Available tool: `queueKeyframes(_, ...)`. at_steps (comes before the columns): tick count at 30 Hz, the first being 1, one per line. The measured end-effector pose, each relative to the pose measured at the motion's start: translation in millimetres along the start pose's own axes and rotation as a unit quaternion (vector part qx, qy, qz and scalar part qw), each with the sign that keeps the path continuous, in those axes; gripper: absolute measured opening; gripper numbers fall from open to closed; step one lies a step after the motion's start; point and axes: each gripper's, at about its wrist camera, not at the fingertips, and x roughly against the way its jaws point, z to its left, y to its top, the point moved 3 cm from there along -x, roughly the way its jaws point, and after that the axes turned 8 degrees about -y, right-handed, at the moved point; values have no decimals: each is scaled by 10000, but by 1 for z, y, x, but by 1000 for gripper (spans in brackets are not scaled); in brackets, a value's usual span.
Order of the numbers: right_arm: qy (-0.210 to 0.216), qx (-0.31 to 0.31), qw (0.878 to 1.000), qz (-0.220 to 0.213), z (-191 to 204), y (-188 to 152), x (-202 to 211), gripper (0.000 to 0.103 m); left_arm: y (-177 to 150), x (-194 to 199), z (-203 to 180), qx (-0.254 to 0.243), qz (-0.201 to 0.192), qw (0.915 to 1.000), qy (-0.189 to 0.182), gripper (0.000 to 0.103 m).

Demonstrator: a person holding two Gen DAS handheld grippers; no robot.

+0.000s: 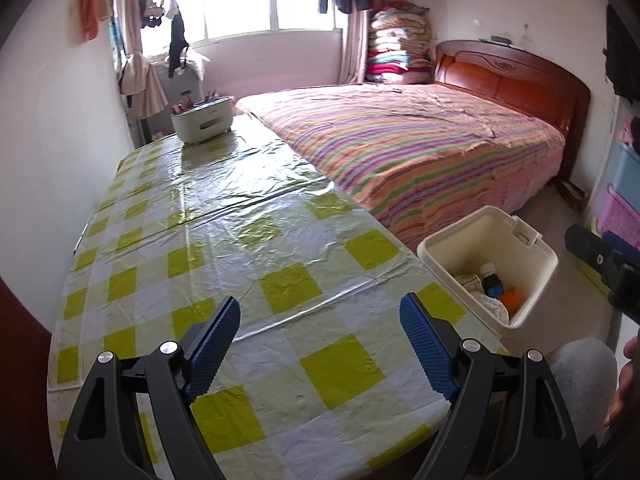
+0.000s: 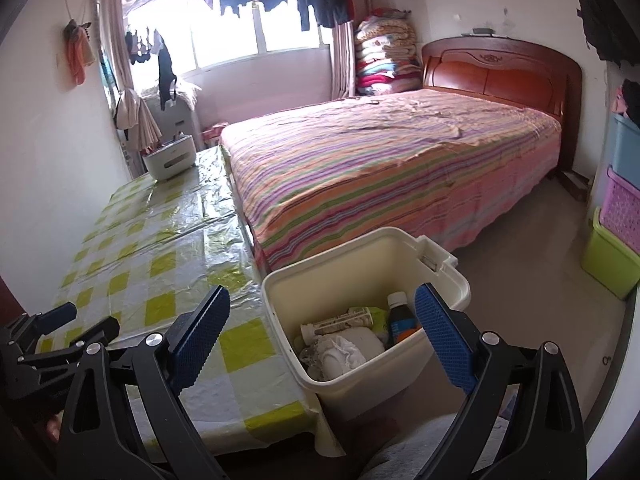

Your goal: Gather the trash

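A cream plastic bin (image 2: 448,276) (image 1: 532,280) stands on the floor between the table's right edge and the bed. Inside it lie a dark bottle with a white cap (image 2: 398,314), a crumpled white tissue wad (image 2: 348,350), a flattened carton (image 2: 344,320) and something orange (image 1: 514,298). My right gripper (image 2: 324,320) hovers open above the bin's near side, nothing between its blue pads. My left gripper (image 1: 320,334) is open over the checked tablecloth (image 1: 240,248), holding nothing. In the right wrist view the left gripper's fingers (image 2: 64,316) show at the lower left.
A white caddy with small items (image 1: 202,120) sits at the table's far end. A bed with a striped cover (image 1: 420,148) runs along the table's right side. Stacked coloured crates (image 2: 620,220) stand by the right wall. A grey-clad knee (image 1: 580,380) is at the lower right.
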Motion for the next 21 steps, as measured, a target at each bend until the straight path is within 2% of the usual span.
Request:
queueKeyframes(8, 176, -16, 9998, -75, 1, 12, 3, 92, 2, 7, -14, -195, -30, 9998, 91, 80)
queueKeyframes(21, 826, -32, 9966, 13, -1, 18, -23, 92, 10, 19, -33, -502, -112, 9959, 746, 80)
